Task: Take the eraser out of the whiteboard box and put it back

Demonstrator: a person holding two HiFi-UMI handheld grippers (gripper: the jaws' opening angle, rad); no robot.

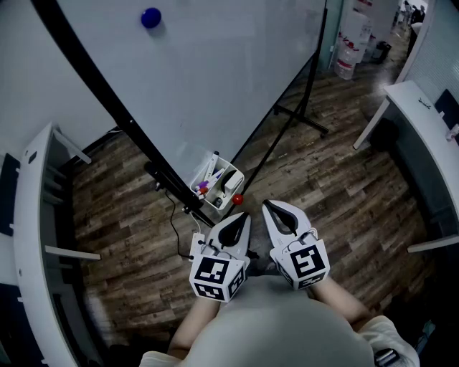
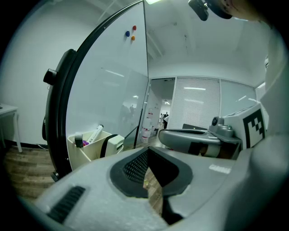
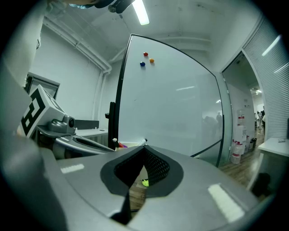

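Note:
A white box point(image 1: 215, 188) hangs at the whiteboard's lower edge, holding markers point(image 1: 211, 170) and the white eraser point(image 1: 230, 180) with its black band. In the left gripper view the box point(image 2: 88, 151) stands at the left, with the eraser point(image 2: 114, 143) at its near end and a marker point(image 2: 95, 133) sticking up. My left gripper point(image 1: 242, 216) and right gripper point(image 1: 269, 206) hover side by side just short of the box. Both are shut, with nothing between their jaws. In the right gripper view only marker tips point(image 3: 118, 144) peek over the left jaw.
The whiteboard point(image 1: 215, 72) stands on a black frame with legs point(image 1: 301, 118) on the wood floor. A blue magnet point(image 1: 150, 18) sticks to the board, and a small red ball point(image 1: 237, 198) sits beside the box. White desks point(image 1: 29, 236) point(image 1: 423, 136) flank both sides.

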